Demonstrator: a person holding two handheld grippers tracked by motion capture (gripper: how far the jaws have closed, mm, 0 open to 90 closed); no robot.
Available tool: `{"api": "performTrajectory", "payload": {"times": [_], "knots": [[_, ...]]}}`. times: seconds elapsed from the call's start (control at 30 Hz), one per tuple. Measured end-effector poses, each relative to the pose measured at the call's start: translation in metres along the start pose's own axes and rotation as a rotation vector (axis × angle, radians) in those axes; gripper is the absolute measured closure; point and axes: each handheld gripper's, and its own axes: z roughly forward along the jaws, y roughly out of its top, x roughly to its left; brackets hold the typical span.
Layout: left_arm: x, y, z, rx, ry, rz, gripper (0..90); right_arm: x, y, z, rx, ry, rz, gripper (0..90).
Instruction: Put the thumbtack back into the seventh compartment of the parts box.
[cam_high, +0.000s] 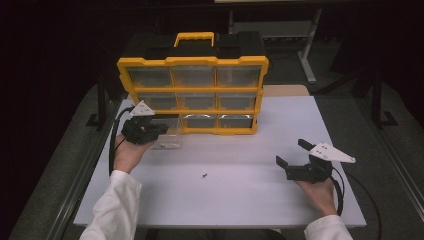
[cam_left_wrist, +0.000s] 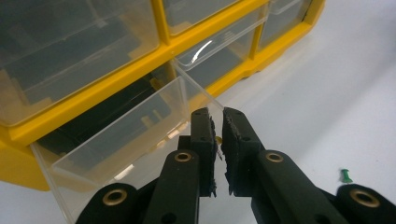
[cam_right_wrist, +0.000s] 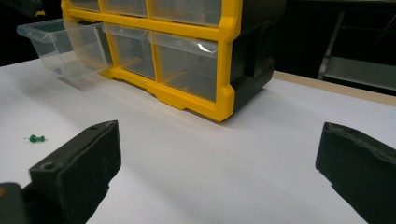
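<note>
1. Toward eleven o'clock on the smooth white table (cam_high: 240, 185) in the high view stood a boxy yellow-framed organiser (cam_high: 192, 95) with clear plastic drawers. Its bottom-left drawer (cam_high: 170, 137) was pulled out, and the left gripper (cam_high: 159, 129) sat at its front wall. Off at four o'clock the right gripper (cam_high: 291, 152) rested with jaws spread wide and empty. A small green pushpin (cam_high: 204, 175) lay on the table between them.

2. Along the left gripper view, the black, rough-padded jaws were pinched nearly together on the thin transparent front wall of the drawer (cam_left_wrist: 126, 135). The pushpin (cam_left_wrist: 345, 175) lay at four o'clock.

3. Across the right gripper view, two blocky matte pads (cam_right_wrist: 79, 168) stood far apart, holding nothing. The drawer (cam_right_wrist: 65, 46) jutted out at ten o'clock; the pushpin (cam_right_wrist: 35, 138) lay at nine.
</note>
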Motion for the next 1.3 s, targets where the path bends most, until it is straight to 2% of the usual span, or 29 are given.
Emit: {"api": "performTrajectory", "payload": {"times": [0.1, 0.2, 0.33, 0.43, 0.6, 0.77, 0.83, 0.97, 1.07, 1.1, 1.13, 1.3], "knots": [[0.006, 0.002, 0.004, 0.009, 0.005, -0.015, 83.2, 0.000, 0.000, 0.000, 0.001, 0.001, 0.000, 0.0], [0.010, 0.005, 0.007, -0.004, -0.018, -0.041, 83.1, 0.000, 0.000, 0.000, 0.002, 0.002, -0.001, 0.0], [0.014, 0.007, 0.011, 0.017, -0.004, -0.047, 83.1, 0.000, 0.000, 0.001, 0.002, 0.004, -0.001, 0.0], [0.019, 0.009, 0.017, 0.054, 0.019, -0.048, 83.1, 0.000, 0.000, 0.000, 0.001, 0.003, -0.002, 0.0], [0.020, 0.010, 0.021, 0.055, 0.048, -0.045, 81.6, 0.000, 0.000, 0.000, 0.004, 0.004, 0.000, 0.0], [0.021, 0.009, 0.023, 0.037, 0.039, -0.073, 62.5, 0.000, 0.000, 0.000, 0.002, 0.004, 0.000, 0.0], [0.020, 0.010, 0.021, 0.021, 0.055, -0.083, 49.4, 0.000, 0.000, 0.000, 0.002, 0.004, 0.001, 0.0], [0.018, 0.010, 0.013, -0.038, 0.031, -0.120, 28.6, 0.000, 0.000, 0.000, -0.001, 0.003, 0.003, 0.0], [0.016, 0.007, 0.008, -0.062, 0.010, -0.154, 9.1, 0.000, 0.000, 0.000, -0.001, 0.003, 0.002, 0.0], [0.015, 0.005, 0.007, -0.071, 0.019, -0.159, 3.4, 0.000, 0.000, 0.000, -0.003, 0.003, 0.001, 0.0], [0.014, 0.004, 0.005, -0.080, 0.021, -0.164, 0.0, 0.000, 0.000, 0.000, -0.003, 0.003, 0.002, 0.0], [0.008, -0.001, -0.004, -0.118, -0.002, -0.165, 0.0, 0.000, 0.000, 0.000, 0.001, 0.006, 0.001, 0.0]]}}
